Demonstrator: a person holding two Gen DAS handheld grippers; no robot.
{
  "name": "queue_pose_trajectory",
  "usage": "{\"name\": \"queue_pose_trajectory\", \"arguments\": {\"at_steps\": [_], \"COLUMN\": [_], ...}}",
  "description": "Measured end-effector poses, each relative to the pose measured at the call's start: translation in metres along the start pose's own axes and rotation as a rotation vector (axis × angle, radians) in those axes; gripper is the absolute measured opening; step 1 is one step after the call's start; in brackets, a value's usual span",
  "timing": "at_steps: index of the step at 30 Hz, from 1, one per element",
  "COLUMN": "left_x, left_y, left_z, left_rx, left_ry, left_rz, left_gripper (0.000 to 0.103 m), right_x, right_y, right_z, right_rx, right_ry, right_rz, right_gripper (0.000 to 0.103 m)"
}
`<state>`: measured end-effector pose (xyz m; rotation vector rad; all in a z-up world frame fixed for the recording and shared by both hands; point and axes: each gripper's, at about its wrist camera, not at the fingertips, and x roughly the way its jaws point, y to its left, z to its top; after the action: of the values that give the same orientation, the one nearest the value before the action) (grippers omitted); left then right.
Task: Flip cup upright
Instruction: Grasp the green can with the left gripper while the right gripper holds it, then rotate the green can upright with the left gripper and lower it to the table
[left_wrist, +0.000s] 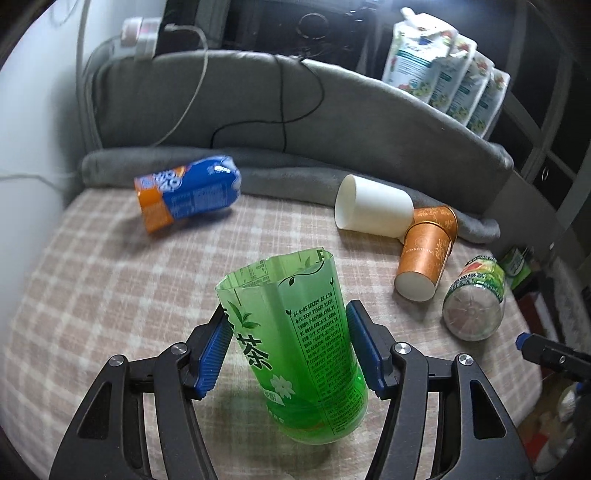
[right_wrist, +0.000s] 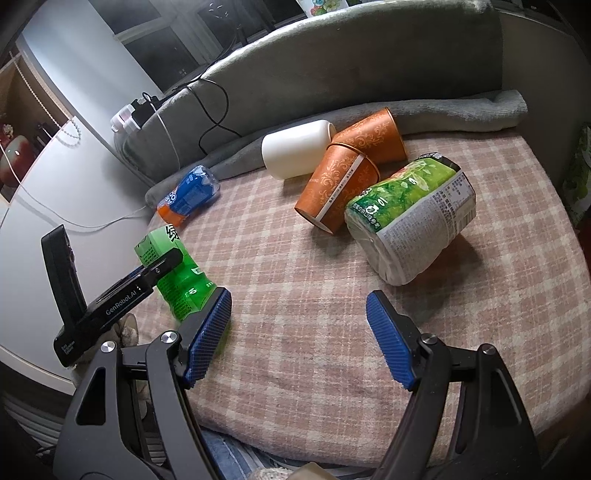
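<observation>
A green cut-bottle cup (left_wrist: 295, 343) with tea print stands upright on the checked cloth, open end up. My left gripper (left_wrist: 290, 349) has its blue pads on both sides of the cup, touching or nearly touching it. The cup also shows in the right wrist view (right_wrist: 177, 273), with the left gripper around it. My right gripper (right_wrist: 299, 332) is open and empty, low over the cloth, right of the green cup.
A blue-orange cup (left_wrist: 188, 192), a white cup (left_wrist: 373, 206), two orange cups (left_wrist: 424, 254) and a green-label cup (left_wrist: 476, 299) lie on their sides on the checked cloth (left_wrist: 110, 295). A grey padded backrest (left_wrist: 258, 99) runs behind. Refill pouches (left_wrist: 443, 66) stand behind it.
</observation>
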<state>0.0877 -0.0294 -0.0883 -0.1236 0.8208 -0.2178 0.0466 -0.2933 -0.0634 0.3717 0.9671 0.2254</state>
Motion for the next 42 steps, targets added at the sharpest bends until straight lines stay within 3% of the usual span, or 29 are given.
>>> {"name": "queue_pose_trajectory", "arguments": {"at_steps": [20,42], "left_x": [0.000,-0.007], "left_y": [-0.034,-0.047], "left_z": [-0.008,-0.029], "left_rx": [0.156,0.206], "left_ry": [-0.097,-0.082], "left_rz": [0.059,0.004], "left_gripper": [0.061,0.055], "right_x": [-0.001,-0.008], "right_y": [-0.002,0.003], "right_z": [-0.002,-0.001], "right_rx": [-0.018,-0.042], "right_ry": [-0.033,-0.049], "right_rz": [-0.065,-0.068], "right_gripper": [0.078,0.078]}}
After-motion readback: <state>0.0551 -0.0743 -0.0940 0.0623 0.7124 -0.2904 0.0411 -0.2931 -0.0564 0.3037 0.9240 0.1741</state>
